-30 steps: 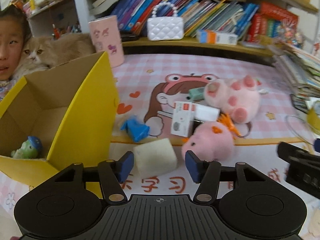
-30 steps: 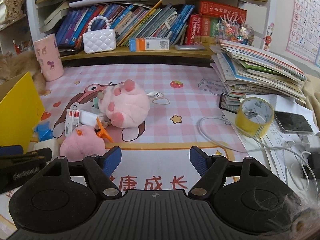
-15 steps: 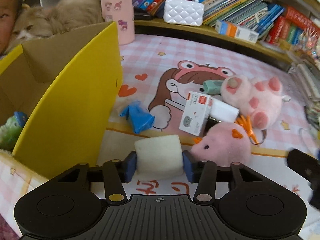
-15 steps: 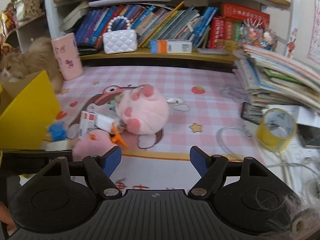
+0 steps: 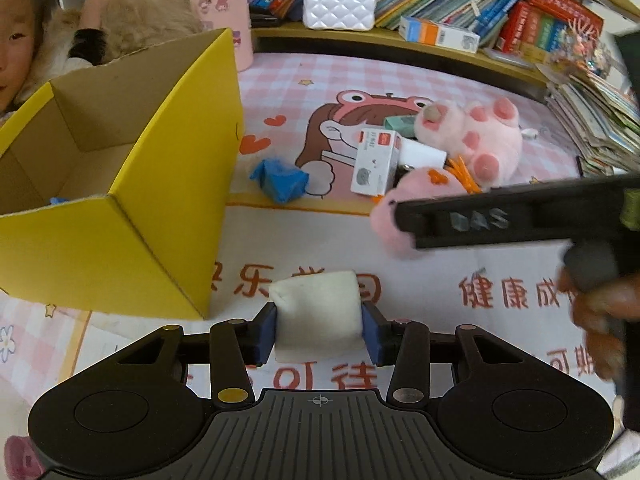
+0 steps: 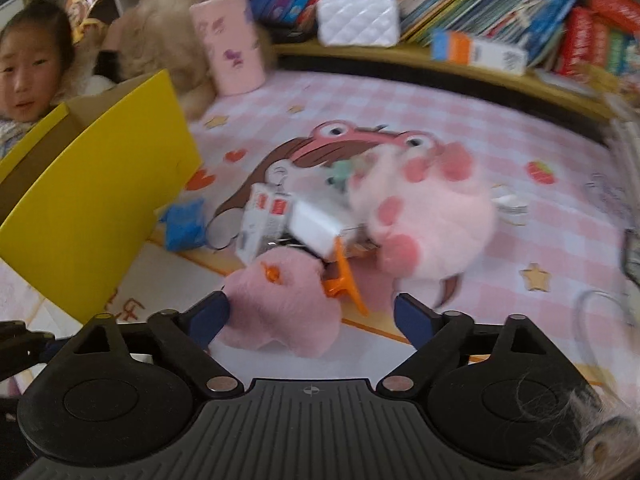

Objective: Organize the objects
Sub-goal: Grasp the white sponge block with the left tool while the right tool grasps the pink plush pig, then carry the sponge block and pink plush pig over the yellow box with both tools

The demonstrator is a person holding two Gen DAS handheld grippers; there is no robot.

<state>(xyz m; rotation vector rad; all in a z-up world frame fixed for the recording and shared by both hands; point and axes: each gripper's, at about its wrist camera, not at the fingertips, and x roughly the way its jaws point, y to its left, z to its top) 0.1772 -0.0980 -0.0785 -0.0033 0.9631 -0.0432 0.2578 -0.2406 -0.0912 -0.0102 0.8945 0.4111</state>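
Note:
My left gripper [image 5: 319,330] is shut on a white foam block [image 5: 318,312] and holds it above the mat, just right of the open yellow cardboard box [image 5: 120,168]. My right gripper [image 6: 310,318] is open, its fingers on either side of a small pink plush [image 6: 280,304] on the mat; it also shows in the left wrist view [image 5: 520,220] over that plush [image 5: 400,200]. A larger pink plush [image 6: 424,216], a white and red carton [image 6: 260,220], a blue wad [image 6: 184,226] and an orange clip [image 6: 344,284] lie close by.
A pink cup [image 5: 224,32], a white quilted purse [image 5: 340,8] and rows of books [image 5: 460,0] line the low shelf behind. A stack of books [image 5: 600,120] is at the right. A child [image 6: 28,72] and a fluffy cat [image 6: 168,20] are behind the box.
My left gripper closed on the white foam block and lifted it back toward the box corner. My right gripper swung left and down to the small pink plush.

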